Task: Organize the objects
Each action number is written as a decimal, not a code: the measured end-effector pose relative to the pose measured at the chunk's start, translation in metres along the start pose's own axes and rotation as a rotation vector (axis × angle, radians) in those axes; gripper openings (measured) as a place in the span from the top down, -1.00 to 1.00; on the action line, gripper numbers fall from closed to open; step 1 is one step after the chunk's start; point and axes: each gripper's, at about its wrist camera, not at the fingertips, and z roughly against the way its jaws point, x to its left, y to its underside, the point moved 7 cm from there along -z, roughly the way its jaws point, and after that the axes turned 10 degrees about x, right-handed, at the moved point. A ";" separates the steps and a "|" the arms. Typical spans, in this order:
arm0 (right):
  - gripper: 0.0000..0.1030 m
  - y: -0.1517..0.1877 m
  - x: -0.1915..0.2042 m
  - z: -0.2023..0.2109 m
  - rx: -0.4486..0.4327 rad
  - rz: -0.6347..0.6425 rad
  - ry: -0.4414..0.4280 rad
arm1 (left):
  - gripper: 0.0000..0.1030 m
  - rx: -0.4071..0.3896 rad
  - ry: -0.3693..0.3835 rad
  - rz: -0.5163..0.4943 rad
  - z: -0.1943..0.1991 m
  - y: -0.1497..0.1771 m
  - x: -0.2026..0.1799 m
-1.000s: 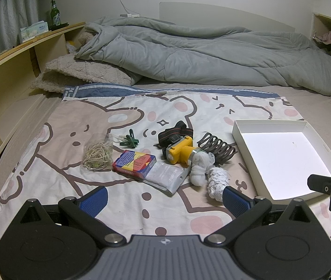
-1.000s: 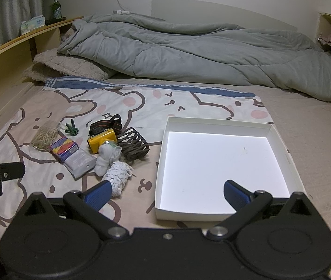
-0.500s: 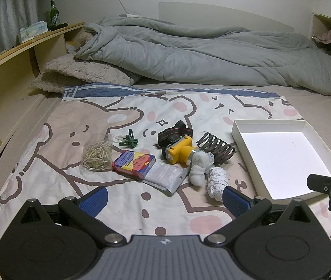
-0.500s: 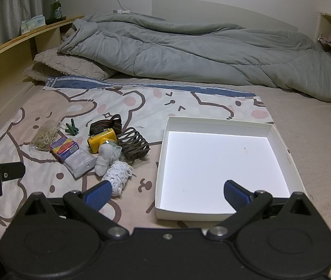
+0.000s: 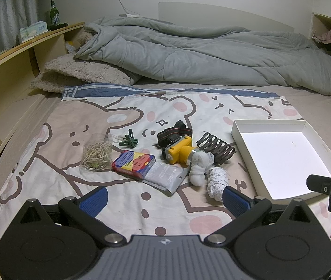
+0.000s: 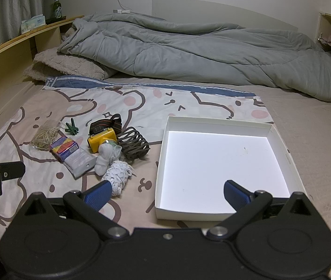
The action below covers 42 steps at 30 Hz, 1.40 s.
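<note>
A pile of small objects lies on the cartoon bedsheet: a bag of rubber bands (image 5: 97, 153), green clips (image 5: 129, 141), a colourful box (image 5: 133, 162), a clear packet (image 5: 165, 176), a yellow headlamp (image 5: 179, 150) with strap, a dark coiled hair tie (image 5: 216, 147), a white sock bundle (image 5: 199, 166) and a white lace bundle (image 5: 216, 179). An empty white box lid (image 6: 219, 163) lies to their right. My left gripper (image 5: 164, 199) is open and empty, near the pile. My right gripper (image 6: 166, 193) is open and empty at the tray's near edge.
A grey duvet (image 5: 200, 53) and a beige pillow (image 5: 76, 74) lie at the head of the bed. A wooden shelf (image 5: 9, 70) with a green bottle (image 5: 54, 12) runs along the left. The right gripper shows at the left wrist view's right edge (image 5: 329, 186).
</note>
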 end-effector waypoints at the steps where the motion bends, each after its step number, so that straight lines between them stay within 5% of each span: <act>1: -1.00 0.000 0.000 0.000 0.000 0.000 0.000 | -1.00 0.000 0.000 0.000 0.000 0.000 0.000; 26: -1.00 0.001 0.000 -0.003 -0.015 -0.001 0.015 | -1.00 -0.011 -0.009 0.010 -0.001 -0.002 -0.006; 42: -1.00 -0.060 0.018 0.016 -0.117 0.007 -0.006 | -1.00 -0.152 -0.059 0.047 0.029 -0.059 0.025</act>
